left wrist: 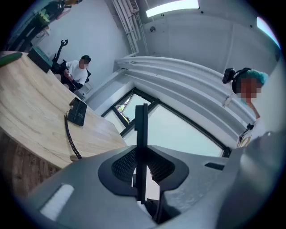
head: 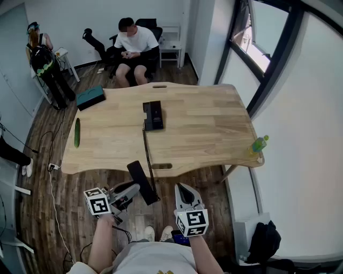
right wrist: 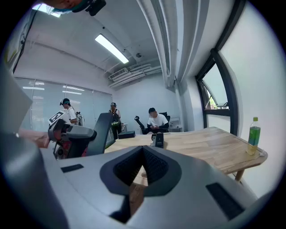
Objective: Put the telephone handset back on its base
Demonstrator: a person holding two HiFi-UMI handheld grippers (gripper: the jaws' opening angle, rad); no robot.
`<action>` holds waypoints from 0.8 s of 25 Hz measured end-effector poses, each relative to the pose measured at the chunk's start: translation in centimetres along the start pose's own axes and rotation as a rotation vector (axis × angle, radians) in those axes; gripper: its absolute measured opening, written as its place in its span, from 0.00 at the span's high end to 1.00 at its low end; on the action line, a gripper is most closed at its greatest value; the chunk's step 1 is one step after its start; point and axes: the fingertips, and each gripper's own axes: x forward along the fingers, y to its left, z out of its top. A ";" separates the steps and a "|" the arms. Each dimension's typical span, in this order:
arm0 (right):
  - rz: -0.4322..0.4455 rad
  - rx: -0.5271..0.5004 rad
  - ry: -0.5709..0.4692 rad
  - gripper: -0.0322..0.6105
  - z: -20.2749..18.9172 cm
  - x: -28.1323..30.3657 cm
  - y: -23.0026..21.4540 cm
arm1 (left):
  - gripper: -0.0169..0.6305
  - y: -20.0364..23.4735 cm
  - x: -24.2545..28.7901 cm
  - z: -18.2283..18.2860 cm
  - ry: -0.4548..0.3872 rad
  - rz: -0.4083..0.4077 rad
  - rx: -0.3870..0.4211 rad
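Wooden table [head: 214, 123]: telephone base [head: 153, 115] vacant, cord [head: 144, 143] trailing off near edge. Left gripper [head: 130, 192] clamped on handset [head: 142, 182], well short of base; right gripper [head: 183, 190] closed, empty. Carry and seating outstanding.

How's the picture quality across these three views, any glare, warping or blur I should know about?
Head view: even daylight, sharp, only mild wide-angle bending toward the edges. Left gripper view: heavy fisheye with dark corners, the ceiling light blown out, the handset a dark shape against the bright window. Right gripper view: same fisheye, strip light glaring, the bottle crisp.
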 end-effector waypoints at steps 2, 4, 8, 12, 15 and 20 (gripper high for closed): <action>-0.002 -0.005 0.007 0.95 -0.2 -0.2 -0.2 | 0.87 -0.1 -0.1 -0.2 0.008 0.006 -0.004; -0.011 -0.005 0.009 0.95 -0.2 -0.3 -0.7 | 0.87 0.0 -0.1 -0.4 0.018 0.014 -0.005; -0.021 -0.003 0.009 0.95 -0.2 -0.1 -1.3 | 0.87 0.1 -0.1 -0.8 0.031 0.020 -0.012; 0.010 0.030 -0.013 0.95 0.3 -0.1 -0.7 | 0.87 0.2 0.1 -0.8 0.028 0.018 -0.023; 0.021 0.063 -0.043 0.95 0.7 -0.3 -0.9 | 0.87 0.2 0.5 -0.7 0.026 0.017 -0.022; 0.016 0.052 -0.043 0.95 0.7 -0.8 -1.4 | 0.87 0.0 0.7 -0.6 0.015 0.025 -0.018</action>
